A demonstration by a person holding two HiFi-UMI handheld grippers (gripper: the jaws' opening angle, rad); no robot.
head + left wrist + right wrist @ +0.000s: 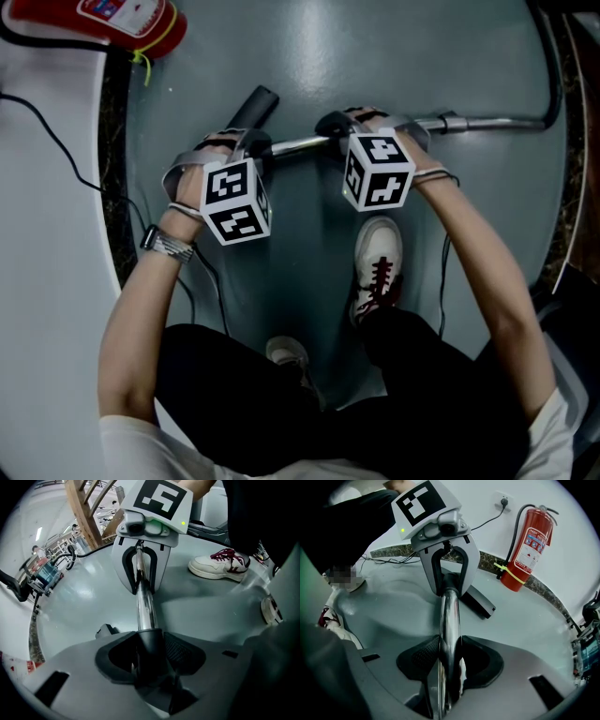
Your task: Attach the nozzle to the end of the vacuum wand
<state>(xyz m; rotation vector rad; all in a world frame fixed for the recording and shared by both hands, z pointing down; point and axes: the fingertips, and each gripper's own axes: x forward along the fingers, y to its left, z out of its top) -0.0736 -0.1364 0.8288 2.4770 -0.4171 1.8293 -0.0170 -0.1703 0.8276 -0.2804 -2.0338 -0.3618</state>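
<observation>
The floor (309, 56) is seen steeply from overhead in the head view. The left claw (150, 657) and right claw (447, 663) are each viewed closely from behind, facing one another; the vacuum wand (300, 143) (mid-frame) is shared by all.

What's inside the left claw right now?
The left claw grips a black collar where the chrome wand ends. Its body covers whatever lies past that.

Silver wand (300, 143), black nozzle (255, 105), red extinguisher (131, 21), white shoe (377, 246), dark-red laces (380, 277)
</observation>
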